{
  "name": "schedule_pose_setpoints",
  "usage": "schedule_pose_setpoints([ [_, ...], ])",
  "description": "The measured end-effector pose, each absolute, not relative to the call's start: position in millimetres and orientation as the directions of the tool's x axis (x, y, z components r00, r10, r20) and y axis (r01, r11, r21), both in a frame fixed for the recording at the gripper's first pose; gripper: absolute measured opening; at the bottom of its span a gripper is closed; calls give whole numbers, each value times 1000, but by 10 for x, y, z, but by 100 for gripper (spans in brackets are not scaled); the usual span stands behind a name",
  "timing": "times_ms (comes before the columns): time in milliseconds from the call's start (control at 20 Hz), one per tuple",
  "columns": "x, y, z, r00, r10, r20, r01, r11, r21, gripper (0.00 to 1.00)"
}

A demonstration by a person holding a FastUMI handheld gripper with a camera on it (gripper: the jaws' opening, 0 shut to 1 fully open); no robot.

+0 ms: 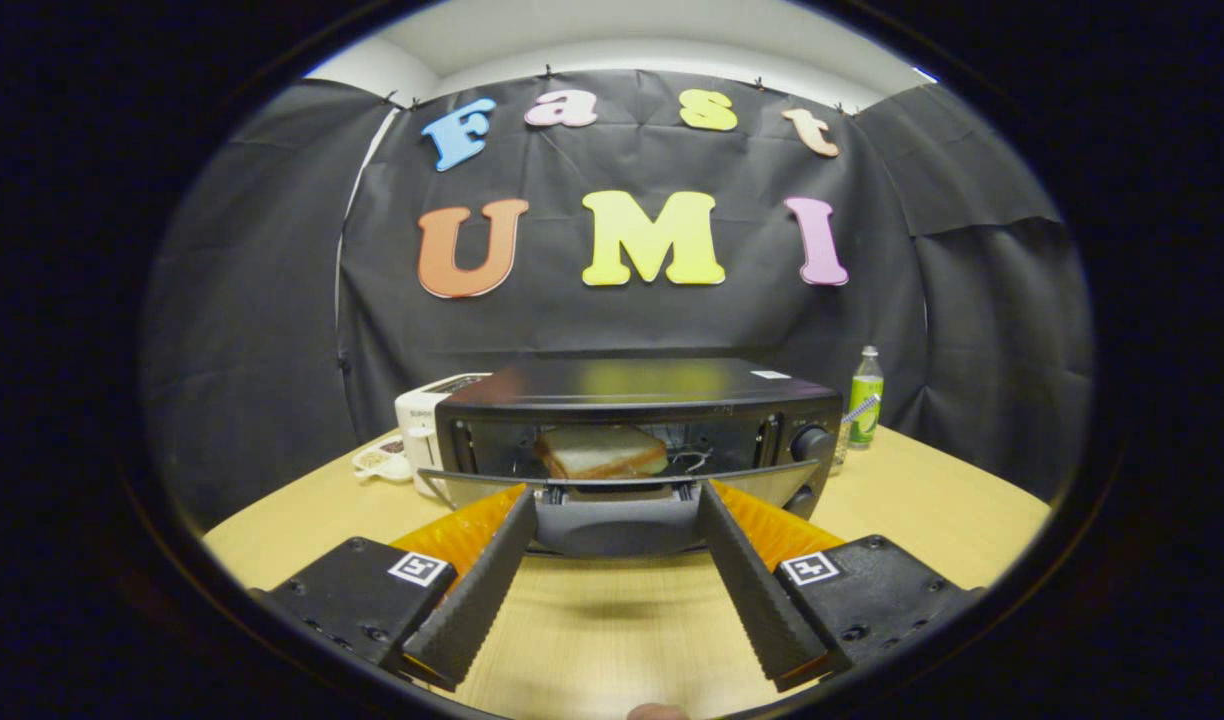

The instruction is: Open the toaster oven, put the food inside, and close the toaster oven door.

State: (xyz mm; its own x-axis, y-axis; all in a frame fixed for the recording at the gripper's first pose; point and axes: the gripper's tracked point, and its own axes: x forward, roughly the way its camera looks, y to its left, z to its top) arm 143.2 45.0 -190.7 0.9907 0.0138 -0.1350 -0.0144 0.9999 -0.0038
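Two fingers of the hand-held gripper (612, 495) stood spread wide, pinching nothing, their tips level with the front edge of the lowered door (617, 483) of the toaster oven (637, 400) at twelve o'clock. The door hung open and roughly flat, its handle (617, 528) sitting in the gap between the fingers without either one clearly touching it. A slice of bread (604, 452) lay inside the oven, just beyond the door, so only the closing seemed left.

The likely trouble was in the lift: if the fingers came up under one side of the door only, it could twist or slip off and drop open again, and a hard shove could push the light oven back across the desk (592, 620). The bread sat near the front and might catch the door.

At ten o'clock stood a white toaster (422, 410) with a small dish (382, 458) beside it, its lettering too small to read. At two o'clock stood a green bottle (865, 400), label unreadable. A small sticker (772, 375) on the oven's top was illegible.
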Motion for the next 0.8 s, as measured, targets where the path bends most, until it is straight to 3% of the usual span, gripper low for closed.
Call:
schedule_pose_setpoints([
  [400, 1277, 98, -1655, 990, -33, -135, 36, 999, 17, 100],
  [800, 478, -262, -712, 997, -68, -32, 68, 997, 23, 100],
])
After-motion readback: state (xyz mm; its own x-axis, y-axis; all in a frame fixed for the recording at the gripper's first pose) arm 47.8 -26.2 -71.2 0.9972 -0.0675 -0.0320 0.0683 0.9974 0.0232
